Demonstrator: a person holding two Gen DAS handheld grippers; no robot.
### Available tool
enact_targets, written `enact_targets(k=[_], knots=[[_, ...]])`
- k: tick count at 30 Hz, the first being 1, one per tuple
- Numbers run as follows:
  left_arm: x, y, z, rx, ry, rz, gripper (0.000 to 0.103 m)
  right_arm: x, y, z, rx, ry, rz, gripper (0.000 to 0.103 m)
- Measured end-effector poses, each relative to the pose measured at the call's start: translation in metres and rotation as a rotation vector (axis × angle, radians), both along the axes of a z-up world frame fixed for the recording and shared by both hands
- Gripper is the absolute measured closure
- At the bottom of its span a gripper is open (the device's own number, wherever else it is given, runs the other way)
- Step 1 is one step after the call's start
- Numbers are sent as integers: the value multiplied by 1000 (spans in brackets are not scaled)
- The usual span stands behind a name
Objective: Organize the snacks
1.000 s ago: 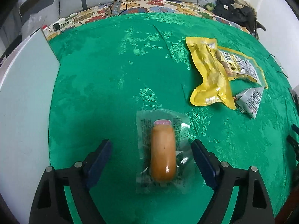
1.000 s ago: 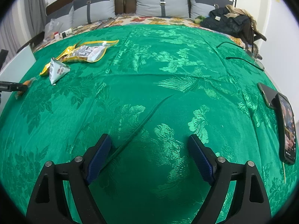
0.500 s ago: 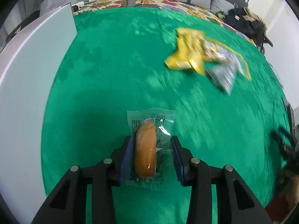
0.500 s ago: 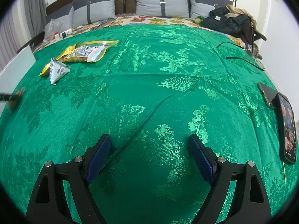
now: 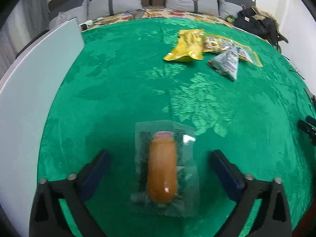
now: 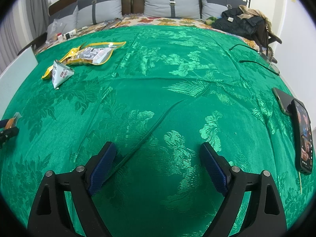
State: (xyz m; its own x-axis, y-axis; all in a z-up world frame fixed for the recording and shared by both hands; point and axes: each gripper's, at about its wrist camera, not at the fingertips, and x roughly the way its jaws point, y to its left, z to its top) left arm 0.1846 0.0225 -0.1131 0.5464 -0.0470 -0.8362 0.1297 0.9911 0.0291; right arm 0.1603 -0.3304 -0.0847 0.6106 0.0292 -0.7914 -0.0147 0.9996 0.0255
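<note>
A sausage in a clear wrapper [image 5: 162, 169] lies on the green cloth between the fingers of my left gripper [image 5: 160, 169], which is open and not touching it. Farther off lie a yellow snack pouch [image 5: 187, 46], a clear-fronted yellow-edged packet [image 5: 227, 45] and a small grey triangular packet [image 5: 227, 62]. In the right wrist view the same packets lie at the far left: the yellow-edged one [image 6: 92, 54] and the triangular one [image 6: 61, 74]. My right gripper [image 6: 158, 162] is open and empty above bare cloth. The sausage's tip [image 6: 10, 122] shows at the left edge.
A white board [image 5: 31, 90] runs along the table's left side. Two phones [image 6: 296, 122] lie at the right edge, and a black cable [image 6: 256, 61] lies behind them. Grey cushions [image 6: 169, 4] and a dark jacket [image 6: 243, 21] lie beyond the table.
My left gripper was shut on the wrapped sausage half a second ago; it has now opened and the sausage lies free between its fingers. The right gripper has not moved.
</note>
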Motion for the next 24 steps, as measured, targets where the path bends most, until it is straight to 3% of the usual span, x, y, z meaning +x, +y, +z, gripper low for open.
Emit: enact_targets(k=[5,24], knots=[[-5,2,-2,-3,-52,3,0,0,0,0,0,0,0,13],[-7,4,-2,-8,-54,3,0,0,0,-1,2,0,-1,12]])
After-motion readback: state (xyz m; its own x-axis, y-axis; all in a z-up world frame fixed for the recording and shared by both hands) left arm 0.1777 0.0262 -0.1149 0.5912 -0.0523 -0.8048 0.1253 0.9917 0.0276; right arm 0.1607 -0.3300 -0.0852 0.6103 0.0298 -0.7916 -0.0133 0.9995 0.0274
